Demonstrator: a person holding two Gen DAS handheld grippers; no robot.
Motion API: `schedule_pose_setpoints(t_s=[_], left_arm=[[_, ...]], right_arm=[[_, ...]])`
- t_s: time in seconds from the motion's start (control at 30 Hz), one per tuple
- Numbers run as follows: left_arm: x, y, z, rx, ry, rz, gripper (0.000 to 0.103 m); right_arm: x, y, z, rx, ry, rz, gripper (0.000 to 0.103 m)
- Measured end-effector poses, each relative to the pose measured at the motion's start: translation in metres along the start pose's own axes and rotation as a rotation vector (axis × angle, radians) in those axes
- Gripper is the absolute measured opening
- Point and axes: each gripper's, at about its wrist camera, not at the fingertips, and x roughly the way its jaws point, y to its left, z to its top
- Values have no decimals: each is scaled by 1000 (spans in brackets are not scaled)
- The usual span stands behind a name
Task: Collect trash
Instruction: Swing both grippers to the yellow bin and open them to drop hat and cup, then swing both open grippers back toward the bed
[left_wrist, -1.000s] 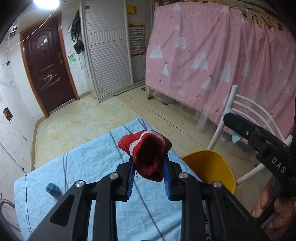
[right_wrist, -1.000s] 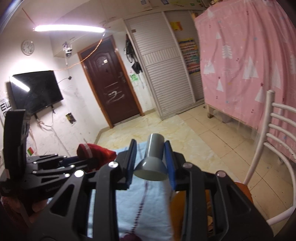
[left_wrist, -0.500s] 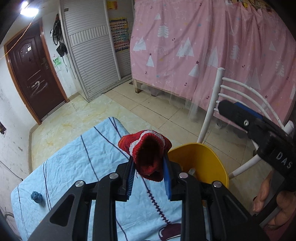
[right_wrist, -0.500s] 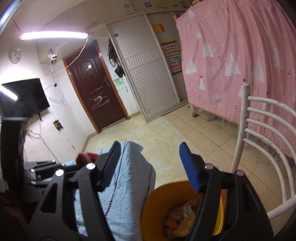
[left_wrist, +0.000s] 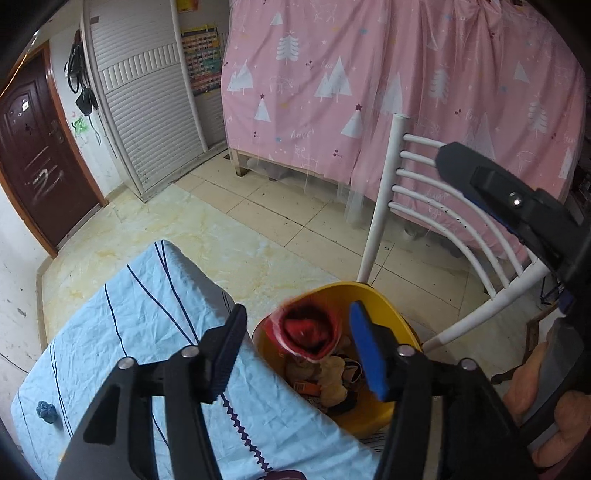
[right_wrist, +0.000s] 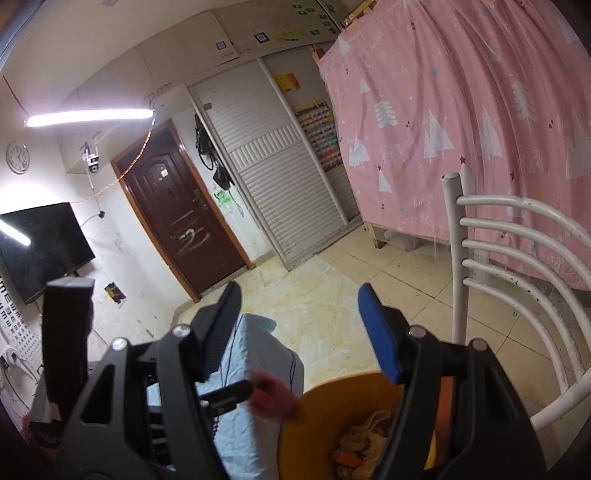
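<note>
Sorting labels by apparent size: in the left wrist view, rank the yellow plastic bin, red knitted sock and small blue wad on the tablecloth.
1. Yellow plastic bin.
2. Red knitted sock, blurred between the open left gripper fingers.
3. Small blue wad, clearly smallest.

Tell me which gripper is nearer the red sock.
Left. The left gripper is open right around the red sock above the yellow bin; the right gripper, also open, sits farther off, to its right.

Knitted red sock (left_wrist: 308, 332); glossy yellow bin (left_wrist: 388, 306)
</note>
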Motion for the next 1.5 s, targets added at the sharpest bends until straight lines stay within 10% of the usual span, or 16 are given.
schedule_pose_setpoints(t_s=[0.63,1.5], left_arm=[[-36,55,-14,-80,-53,62,51],[-96,229,-73,-324,-116,210,51]], right_arm=[[2,41,-5,-80,20,18,68],[45,183,-40,-295,128,111,74]])
